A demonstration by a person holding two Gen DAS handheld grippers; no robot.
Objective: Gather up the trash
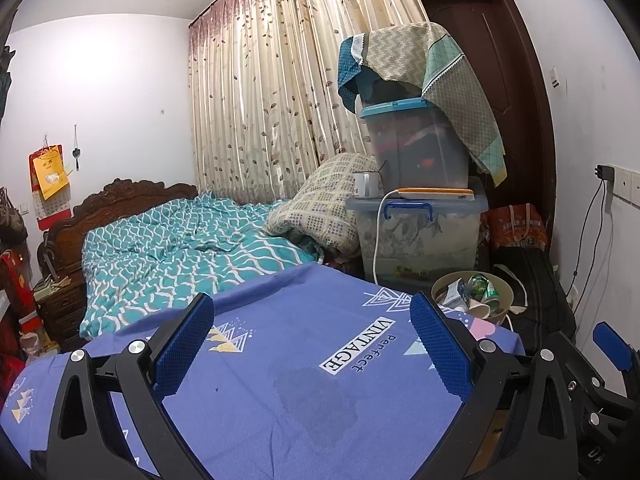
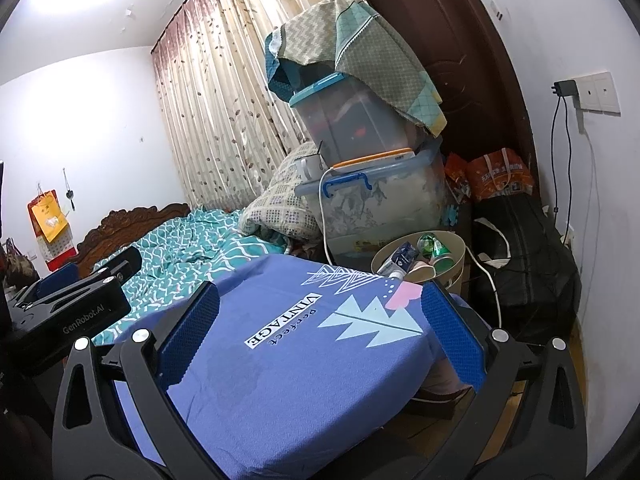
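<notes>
Already the trash bin (image 1: 472,296) past the far right corner of the worktop (image 1: 280,360) holds cartons and cups, and both my left gripper (image 1: 312,344) and right gripper (image 2: 320,334) hover with jaws released, the worktop seeming finished.

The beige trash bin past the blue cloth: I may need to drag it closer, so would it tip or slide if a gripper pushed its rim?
The trash bin looks like thin plastic holding cartons and cups, so it is probably light and would slide easily. A push at the rim may tip it. The white cable beside it could snag.
</notes>
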